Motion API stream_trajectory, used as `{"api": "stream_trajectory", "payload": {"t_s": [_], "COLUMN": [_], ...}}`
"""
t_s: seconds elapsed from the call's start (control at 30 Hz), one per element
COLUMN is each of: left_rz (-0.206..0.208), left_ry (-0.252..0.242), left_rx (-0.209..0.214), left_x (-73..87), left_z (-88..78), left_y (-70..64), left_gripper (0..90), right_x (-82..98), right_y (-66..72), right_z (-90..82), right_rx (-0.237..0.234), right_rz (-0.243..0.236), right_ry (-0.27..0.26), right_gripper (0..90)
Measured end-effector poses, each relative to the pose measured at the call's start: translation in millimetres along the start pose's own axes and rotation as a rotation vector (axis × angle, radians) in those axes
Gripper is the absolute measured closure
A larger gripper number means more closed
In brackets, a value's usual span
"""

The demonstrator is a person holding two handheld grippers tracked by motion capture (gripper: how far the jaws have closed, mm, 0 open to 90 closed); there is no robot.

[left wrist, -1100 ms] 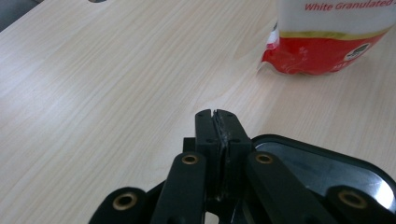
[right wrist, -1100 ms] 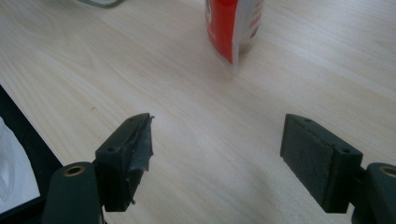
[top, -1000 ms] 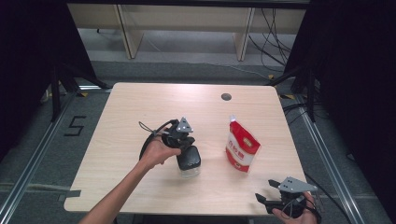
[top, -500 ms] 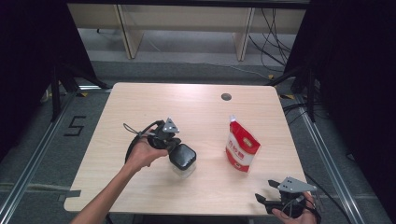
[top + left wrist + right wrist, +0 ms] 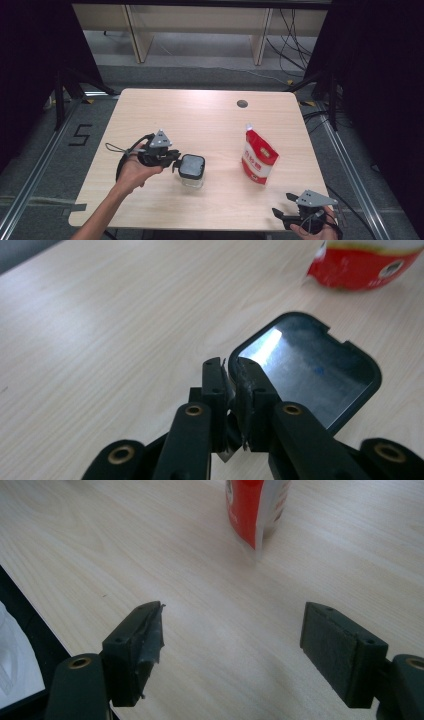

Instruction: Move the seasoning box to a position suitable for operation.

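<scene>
Black-lidded and clear-walled, the jar (image 5: 192, 170) stands on the wooden counter (image 5: 200, 115) left of the red pouch (image 5: 259, 156). The left gripper (image 5: 175, 164) has its jaws nearly together at the lid's near edge, just opening, seemingly thin plastic pinched between them. The right gripper (image 5: 280, 216), jaws wide and empty, waits at the counter's front edge. Judged step: releasing the jar; next, back off cleanly.

Light wood table (image 5: 150, 115), grey floor (image 5: 200, 55), shelf legs (image 5: 131, 27) at 12 o'clock, black curtains (image 5: 35, 55) both sides.
</scene>
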State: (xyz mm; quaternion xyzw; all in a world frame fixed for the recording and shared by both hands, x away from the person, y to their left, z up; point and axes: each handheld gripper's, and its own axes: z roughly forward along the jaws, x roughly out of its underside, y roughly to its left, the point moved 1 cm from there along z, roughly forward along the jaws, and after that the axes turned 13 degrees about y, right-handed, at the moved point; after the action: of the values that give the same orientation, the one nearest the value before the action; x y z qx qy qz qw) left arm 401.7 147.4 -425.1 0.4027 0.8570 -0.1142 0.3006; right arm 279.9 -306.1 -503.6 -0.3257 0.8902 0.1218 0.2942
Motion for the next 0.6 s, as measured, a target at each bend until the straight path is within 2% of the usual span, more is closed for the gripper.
{"api": "stream_trajectory", "payload": {"t_s": [0.07,0.17,0.23,0.3,0.33,0.37,0.4,0.43,0.47,0.6], "left_rz": [-0.001,-0.022,-0.027,-0.014,-0.022,-0.017,0.017,0.013,0.005,0.051], "left_ry": [-0.048,-0.064,-0.065,-0.062,-0.050,-0.045,-0.035,-0.039,-0.032,-0.008], "left_rx": [0.006,0.029,0.050,0.059,0.060,0.056,0.051,0.052,0.059,0.043], "left_x": [7.6,23.5,35.5,45.7,50.6,54.5,57.4,60.4,63.1,66.1], "left_z": [-4.6,-6.0,-3.6,0.9,2.8,5.2,6.9,10.0,13.0,25.0], "left_y": [4.5,9.7,11.1,11.2,10.6,10.6,12.2,11.2,10.0,7.8], "left_gripper": [76.8,70.3,67.9,63.9,61.8,59.9,57.9,56.6,56.5,54.9], "right_x": [0.3,0.5,-0.1,-0.5,-0.5,-1.0,-1.2,-1.0,-1.5,-2.4], "right_y": [-0.6,0.0,-0.2,0.1,1.8,0.9,1.8,3.3,1.8,1.3], "right_z": [-0.1,0.0,0.2,0.8,0.8,0.9,1.1,1.1,1.6,2.3], "right_rx": [0.003,-0.007,0.000,-0.006,-0.012,-0.003,-0.014,-0.019,-0.009,-0.017], "right_rz": [0.000,0.011,-0.002,-0.005,0.010,-0.008,-0.002,0.014,-0.011,-0.030], "right_ry": [0.002,0.015,0.002,0.000,0.003,0.005,0.013,0.021,0.016,0.012], "right_gripper": [26.3,26.3,26.3,26.3,26.3,26.3,26.3,26.3,26.3,26.3]}}
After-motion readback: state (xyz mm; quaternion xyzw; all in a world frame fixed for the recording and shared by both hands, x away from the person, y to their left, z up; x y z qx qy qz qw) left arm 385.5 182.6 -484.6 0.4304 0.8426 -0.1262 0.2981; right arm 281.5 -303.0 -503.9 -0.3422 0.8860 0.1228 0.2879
